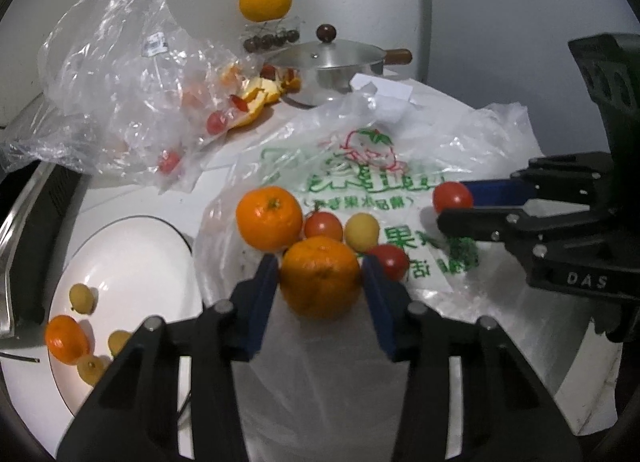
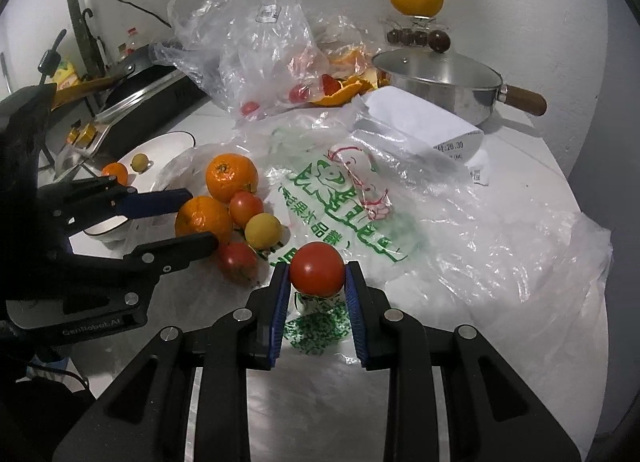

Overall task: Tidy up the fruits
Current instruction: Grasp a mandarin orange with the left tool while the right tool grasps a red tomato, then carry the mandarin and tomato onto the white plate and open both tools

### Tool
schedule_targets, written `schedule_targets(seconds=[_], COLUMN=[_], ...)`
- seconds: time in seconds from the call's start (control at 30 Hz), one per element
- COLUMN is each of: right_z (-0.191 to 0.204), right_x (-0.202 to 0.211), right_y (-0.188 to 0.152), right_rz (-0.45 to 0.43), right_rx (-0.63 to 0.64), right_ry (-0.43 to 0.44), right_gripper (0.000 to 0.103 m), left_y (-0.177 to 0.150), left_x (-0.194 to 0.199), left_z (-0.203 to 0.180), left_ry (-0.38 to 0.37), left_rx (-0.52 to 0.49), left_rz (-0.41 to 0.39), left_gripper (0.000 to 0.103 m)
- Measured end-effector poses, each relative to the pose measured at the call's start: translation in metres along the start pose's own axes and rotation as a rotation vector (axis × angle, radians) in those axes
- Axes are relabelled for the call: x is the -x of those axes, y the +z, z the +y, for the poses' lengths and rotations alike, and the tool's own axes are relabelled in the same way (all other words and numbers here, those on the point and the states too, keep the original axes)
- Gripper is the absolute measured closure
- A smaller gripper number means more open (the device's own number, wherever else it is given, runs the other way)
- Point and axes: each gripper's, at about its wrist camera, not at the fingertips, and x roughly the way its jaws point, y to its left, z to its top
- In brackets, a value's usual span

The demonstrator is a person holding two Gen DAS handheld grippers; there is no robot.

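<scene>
A mandarin [image 1: 320, 278] is pinched between the blue pads of the left gripper [image 1: 320, 274], at their tips; the pads press its two sides, so it is judged ready to be carried. A red tomato [image 2: 316, 269] is clamped the same way in the right gripper [image 2: 317, 274], held just above the printed bag [image 2: 360, 198]. Beyond the left tool's tips a second mandarin [image 1: 269, 218], two more tomatoes and a small yellow fruit [image 1: 362, 231] are clustered on that bag, touching one another. To the left of the left tool a white plate [image 1: 132, 254] is seen, already holding a mandarin and several yellow fruits, so it is judged to be where the sorted fruit is gathered. Farther ahead a crumpled clear bag [image 1: 116, 74] and a lidded steel pan [image 1: 332, 62] are found.

"DAS" is read on the right tool's body in the left view, and "GenRobot.AI" on the left tool's body in the right view. Green Chinese characters and a strawberry figure are printed on the bag; a receipt [image 2: 432, 126] shows "26.30".
</scene>
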Motion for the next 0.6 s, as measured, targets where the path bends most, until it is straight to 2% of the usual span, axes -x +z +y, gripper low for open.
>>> schedule_targets(seconds=[0.37,0.6], right_z=[0.023,0.043], right_x=[0.011,0.014], right_y=[0.014,0.024], right_rz=[-0.027,-0.042], right_rx=[0.025,0.047], right_ry=[-0.016,-0.013], right_gripper=[0.073,0.073], left_y=[-0.005,-0.007], left_x=[0.035,0.053], left_z=[0.009,0.027], left_ry=[-0.023,-0.007], left_rx=[0.018,0.042], left_rz=[-0.065,-0.102], left_gripper=[0.059,0.059])
